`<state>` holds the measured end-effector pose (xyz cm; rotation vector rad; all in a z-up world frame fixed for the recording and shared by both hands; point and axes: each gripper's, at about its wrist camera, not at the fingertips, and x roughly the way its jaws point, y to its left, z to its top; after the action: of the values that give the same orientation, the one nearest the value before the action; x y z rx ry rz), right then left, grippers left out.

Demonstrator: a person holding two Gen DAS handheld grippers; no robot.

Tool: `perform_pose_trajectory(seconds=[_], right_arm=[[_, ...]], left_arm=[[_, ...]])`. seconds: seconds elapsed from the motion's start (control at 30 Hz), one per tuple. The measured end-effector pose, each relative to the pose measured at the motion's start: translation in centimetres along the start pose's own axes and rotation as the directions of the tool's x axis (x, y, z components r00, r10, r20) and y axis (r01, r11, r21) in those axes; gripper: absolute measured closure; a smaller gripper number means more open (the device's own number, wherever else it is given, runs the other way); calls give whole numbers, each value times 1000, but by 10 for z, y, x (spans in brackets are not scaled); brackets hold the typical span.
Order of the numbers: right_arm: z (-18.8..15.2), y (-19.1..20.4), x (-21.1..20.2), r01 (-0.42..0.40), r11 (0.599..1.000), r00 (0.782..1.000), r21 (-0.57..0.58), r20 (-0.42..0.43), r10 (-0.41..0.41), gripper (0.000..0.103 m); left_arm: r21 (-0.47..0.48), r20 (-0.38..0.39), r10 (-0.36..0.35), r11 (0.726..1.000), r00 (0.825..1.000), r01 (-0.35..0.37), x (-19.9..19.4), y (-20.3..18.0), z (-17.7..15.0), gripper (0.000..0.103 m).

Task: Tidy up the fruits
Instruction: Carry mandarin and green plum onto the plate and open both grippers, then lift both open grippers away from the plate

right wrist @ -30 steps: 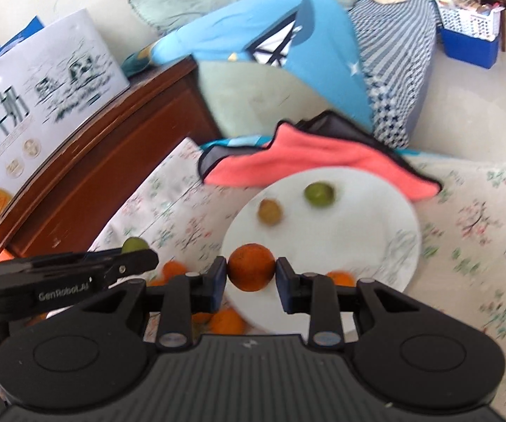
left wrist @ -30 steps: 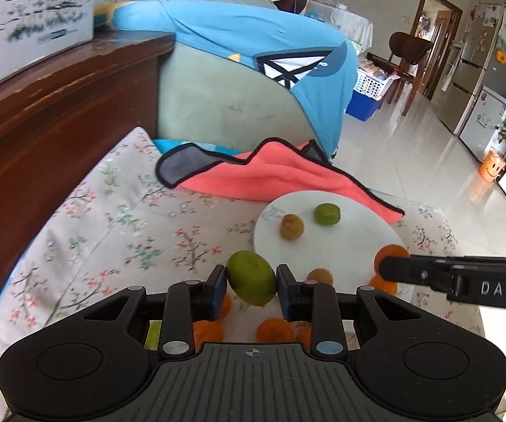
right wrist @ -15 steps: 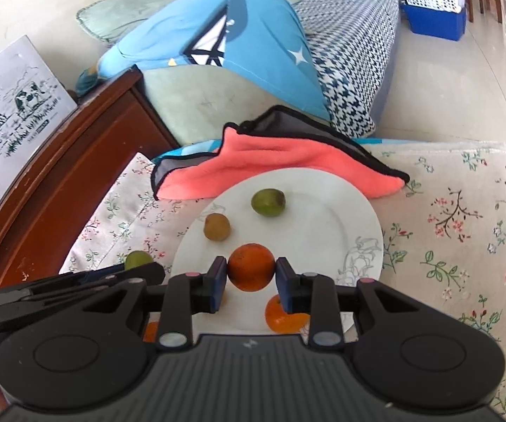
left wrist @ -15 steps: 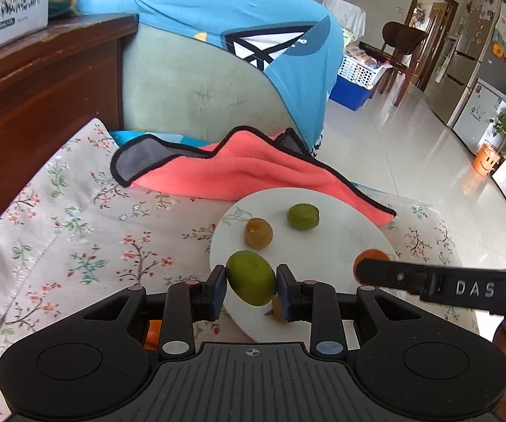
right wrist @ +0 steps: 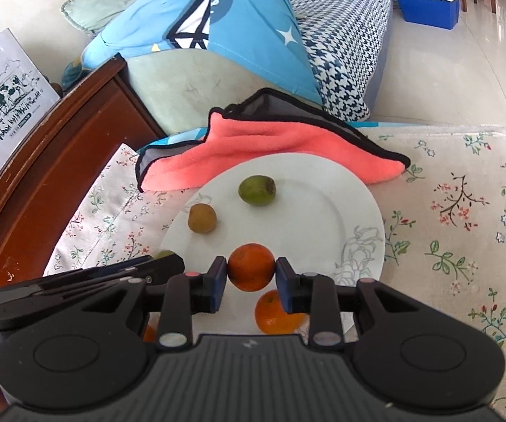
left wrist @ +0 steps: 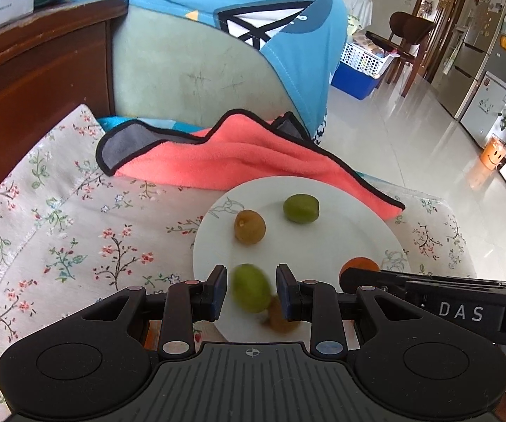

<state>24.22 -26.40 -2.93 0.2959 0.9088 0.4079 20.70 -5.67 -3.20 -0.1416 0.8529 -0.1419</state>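
The left gripper [left wrist: 251, 293] stands slightly open over the near part of the white plate [left wrist: 351, 218], the blurred green fruit [left wrist: 251, 292] loose between its jaws. The right gripper [right wrist: 251, 274] clamps an orange [right wrist: 250, 266] above another orange [right wrist: 276, 311]. A good placement lowers the held orange onto bare plate, clear of its neighbours, before the jaws part, so that nothing rolls.

The right gripper [right wrist: 251, 274] holds a round orange fruit [right wrist: 251, 267] tight between its jaws, over the near part of the round white plate [right wrist: 337, 211]. On the plate a green fruit [right wrist: 257, 190] sits at the far side, with a small brown fruit [right wrist: 202, 218] left of it.
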Motion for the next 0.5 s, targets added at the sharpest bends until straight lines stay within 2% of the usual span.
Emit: perform_pose_trajectory(seconds=[0.13,0.3,0.5], right_arm=[[1,-3,-2,4,1000,1000,19,12,-4,70],[4,-1,-9,-2,1000,999,25,36,1,70],[4,4,-12,-9,1000,999,15,39,8,70]], left_arm=[[3,-1,-5,1000,1000,5,-3,-3,1,72],[16,18,28,999,999,-29,-10,-3,2,43],[18,21,53,998,998,-53,-18,1,2,35]])
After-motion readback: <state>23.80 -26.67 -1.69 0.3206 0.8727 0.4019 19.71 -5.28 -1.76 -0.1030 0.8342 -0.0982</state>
